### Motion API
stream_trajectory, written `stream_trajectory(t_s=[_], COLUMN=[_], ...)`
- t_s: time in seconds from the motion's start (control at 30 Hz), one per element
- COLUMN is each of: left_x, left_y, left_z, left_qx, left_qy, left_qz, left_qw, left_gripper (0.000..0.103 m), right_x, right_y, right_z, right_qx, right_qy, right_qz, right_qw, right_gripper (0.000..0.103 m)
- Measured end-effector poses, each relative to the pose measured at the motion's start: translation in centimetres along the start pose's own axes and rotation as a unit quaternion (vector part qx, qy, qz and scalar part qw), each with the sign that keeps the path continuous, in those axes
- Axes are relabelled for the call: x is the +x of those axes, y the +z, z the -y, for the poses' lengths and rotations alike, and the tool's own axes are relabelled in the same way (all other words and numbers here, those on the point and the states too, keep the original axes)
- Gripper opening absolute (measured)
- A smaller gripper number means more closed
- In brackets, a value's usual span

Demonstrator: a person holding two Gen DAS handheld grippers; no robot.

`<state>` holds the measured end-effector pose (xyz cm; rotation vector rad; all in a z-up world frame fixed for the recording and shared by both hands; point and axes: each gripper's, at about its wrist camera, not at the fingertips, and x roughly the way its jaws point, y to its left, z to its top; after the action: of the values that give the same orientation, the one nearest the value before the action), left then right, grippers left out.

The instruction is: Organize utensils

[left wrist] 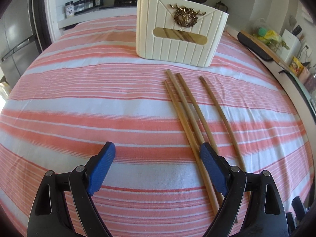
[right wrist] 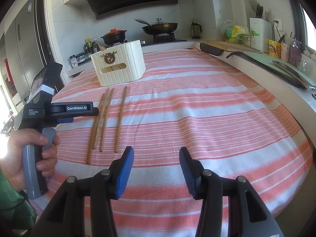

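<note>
Both hand-held grippers, left and right, gape empty over the striped tablecloth by a kitchen counter.

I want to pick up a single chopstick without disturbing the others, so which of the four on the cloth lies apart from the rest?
The rightmost chopstick lies alone, with striped cloth showing on both sides. The other three lie bunched and crossing.

Four wooden chopsticks lie side by side on the pink-and-white striped tablecloth, their far ends near a cream ribbed holder with a gold stag emblem. The right gripper hangs with jaws apart and empty. A hand holds the left gripper above the chopsticks' left side.
</note>
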<state>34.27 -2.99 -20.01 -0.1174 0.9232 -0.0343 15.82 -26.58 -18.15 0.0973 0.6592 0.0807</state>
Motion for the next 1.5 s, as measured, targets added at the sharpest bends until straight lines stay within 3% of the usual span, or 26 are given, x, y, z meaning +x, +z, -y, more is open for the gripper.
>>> stream_trajectory(t_s=[0.2,0.3,0.4,0.57,0.67,0.77,0.9,1.27,1.5], left_x=[0.6,0.3,-0.1,-0.5,-0.5,-0.5,-0.8,-2.1,-2.9], left_y=[-0.1,-0.3,-0.3,-0.3,-0.4,-0.5,-0.7,-1.8,-2.3], left_z=[1.0,0.8,0.1,-0.1,-0.3,-0.7,-1.4,-5.3,-8.2], left_qx=[0.025,0.025,0.023,0.037,0.05,0.056,0.071,0.096,0.076], left_qy=[0.024,0.022,0.014,0.005,0.012,0.01,0.009,0.007,-0.005], left_qz=[-0.004,-0.002,0.004,0.007,0.011,0.012,0.008,0.001,0.001], left_qw=[0.9994,0.9995,0.9996,0.9993,0.9986,0.9983,0.9974,0.9954,0.9971], left_gripper=[0.092,0.088,0.07,0.029,0.017,0.014,0.014,0.015,0.015], right_x=[1.8,3.1,5.0,8.3,9.7,11.0,10.5,7.8,6.1], right_y=[2.0,3.5,4.8,6.0,6.4,6.1,5.7,4.3,3.0], right_z=[-0.5,-1.3,-3.0,-5.4,-6.4,-7.1,-7.6,-4.6,-3.1], right_qx=[-0.005,-0.014,-0.044,-0.089,-0.112,-0.134,-0.162,-0.101,-0.089], right_qy=[0.019,0.033,0.056,0.055,0.04,0.026,-0.002,-0.043,-0.057], right_qz=[-0.029,-0.041,-0.066,-0.096,-0.103,-0.128,-0.115,-0.11,-0.109], right_qw=[0.999,0.999,0.995,0.99,0.988,0.982,0.98,0.988,0.988], right_gripper=[0.049,0.049,0.049,0.048,0.045,0.023,0.006,0.006,0.006])
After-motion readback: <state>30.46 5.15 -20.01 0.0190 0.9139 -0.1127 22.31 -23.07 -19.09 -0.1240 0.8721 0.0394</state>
